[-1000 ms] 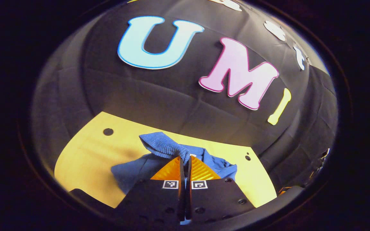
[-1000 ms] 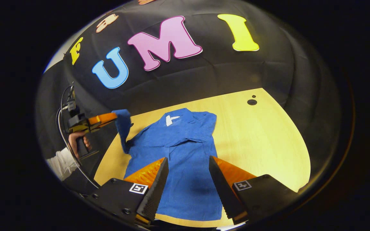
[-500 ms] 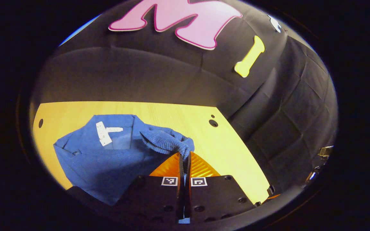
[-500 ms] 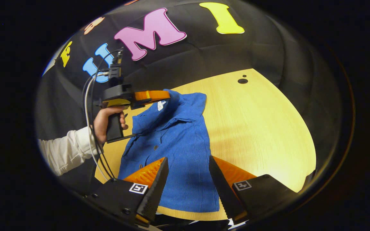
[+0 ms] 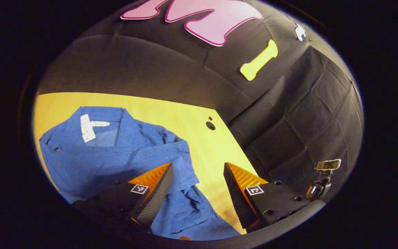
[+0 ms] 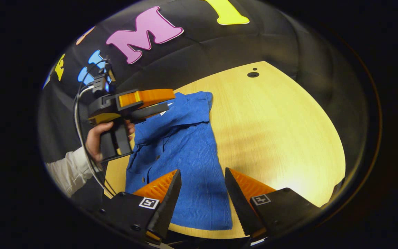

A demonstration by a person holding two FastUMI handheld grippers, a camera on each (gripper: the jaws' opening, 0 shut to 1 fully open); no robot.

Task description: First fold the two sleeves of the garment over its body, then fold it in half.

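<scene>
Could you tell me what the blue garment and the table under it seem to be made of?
The blue garment looks like a soft woven fabric with a matte, finely ribbed surface: it creases and drapes, and thin parallel lines run across it. The table looks like pale wood or a wood-look laminate, smooth with a slight sheen: faint straight grain shows, but which of the two cannot be told.

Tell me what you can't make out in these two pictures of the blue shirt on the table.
- Right gripper view: the shirt's collar side and the sleeve there sit behind the left gripper and the hand holding it.
- Left gripper view: the shirt's lower hem runs off the bottom edge, behind the left gripper's own fingers.
- Right gripper view: the near hem is partly covered by the right gripper's fingers.
- Left gripper view: the white neck label is too small to read.
</scene>
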